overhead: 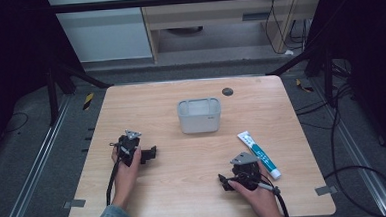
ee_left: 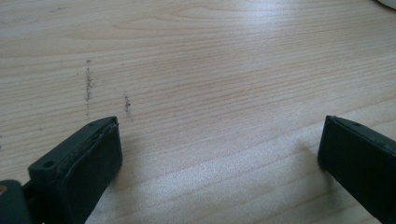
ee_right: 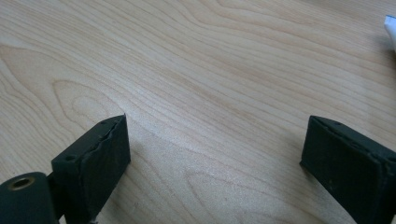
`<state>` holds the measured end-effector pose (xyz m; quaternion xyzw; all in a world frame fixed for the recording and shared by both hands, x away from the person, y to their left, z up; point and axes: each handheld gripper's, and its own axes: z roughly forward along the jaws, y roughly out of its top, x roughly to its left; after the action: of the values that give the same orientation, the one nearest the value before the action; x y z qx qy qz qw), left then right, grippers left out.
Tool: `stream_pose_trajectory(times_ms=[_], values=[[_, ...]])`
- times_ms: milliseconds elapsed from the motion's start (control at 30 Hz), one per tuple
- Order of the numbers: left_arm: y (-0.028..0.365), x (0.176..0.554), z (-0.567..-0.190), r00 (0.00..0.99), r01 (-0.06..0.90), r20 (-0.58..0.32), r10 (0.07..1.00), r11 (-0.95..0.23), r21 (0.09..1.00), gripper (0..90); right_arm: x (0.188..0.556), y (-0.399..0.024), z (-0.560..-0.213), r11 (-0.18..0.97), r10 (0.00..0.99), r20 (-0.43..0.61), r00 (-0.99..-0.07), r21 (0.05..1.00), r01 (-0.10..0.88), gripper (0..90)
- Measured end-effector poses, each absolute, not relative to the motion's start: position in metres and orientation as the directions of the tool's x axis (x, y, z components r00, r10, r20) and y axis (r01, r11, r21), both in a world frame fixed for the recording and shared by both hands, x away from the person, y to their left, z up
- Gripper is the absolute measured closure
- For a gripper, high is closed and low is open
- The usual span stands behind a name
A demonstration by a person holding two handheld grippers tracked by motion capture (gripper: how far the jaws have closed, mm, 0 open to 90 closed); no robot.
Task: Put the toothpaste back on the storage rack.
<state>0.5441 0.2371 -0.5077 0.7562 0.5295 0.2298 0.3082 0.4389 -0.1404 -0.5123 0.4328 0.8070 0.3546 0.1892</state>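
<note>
A pale wood-grain counter (overhead: 193, 153) sits square in the high view, ringed by a dark floor with metal rails down both sides, loose cables at the right, black stand legs at the back corners and a light cabinet beyond. Near the back edge there's a small dark round cap (overhead: 227, 91) set into the wood. At the middle stands a grey basket (overhead: 199, 116), upright and well apart from both hands. Down at the right, a white and teal toothpaste tube (overhead: 259, 154) lies flat on a slant, its cap toward the near edge, just beside the right gripper (overhead: 224, 180), which rests low on the counter in the person's hand. The left gripper (overhead: 152, 152) rests on the left half, jaws pointing toward the middle, with bare wood around it. Now the close-ups: the left gripper view has both black jaws spread wide with nothing between them, plus faint dark scuff marks (ee_left: 88, 86) on the grain that the high view can't resolve. The right gripper view has its jaws released wide too, over swirling grain, and a white sliver of the tube peeks in at the right edge.
</note>
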Motion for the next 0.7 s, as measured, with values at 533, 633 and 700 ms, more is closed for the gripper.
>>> stream_pose_trajectory(times_ms=[533,633,700], values=[[0.236,0.543,-0.508,0.353,0.653,0.02,0.935,-0.262,0.711,0.0,0.43,-0.154,-0.492,0.356,0.871,-0.031,-0.491,0.729,0.585,22.3],[0.236,0.542,-0.508,0.353,0.654,0.019,0.935,-0.261,0.71,0.0,0.433,-0.157,-0.485,0.377,0.865,-0.047,-0.499,0.717,0.587,22.2],[0.236,0.542,-0.508,0.352,0.653,0.018,0.936,-0.26,0.711,0.0,0.436,-0.158,-0.481,0.383,0.862,-0.045,-0.505,0.711,0.59,20.5]])
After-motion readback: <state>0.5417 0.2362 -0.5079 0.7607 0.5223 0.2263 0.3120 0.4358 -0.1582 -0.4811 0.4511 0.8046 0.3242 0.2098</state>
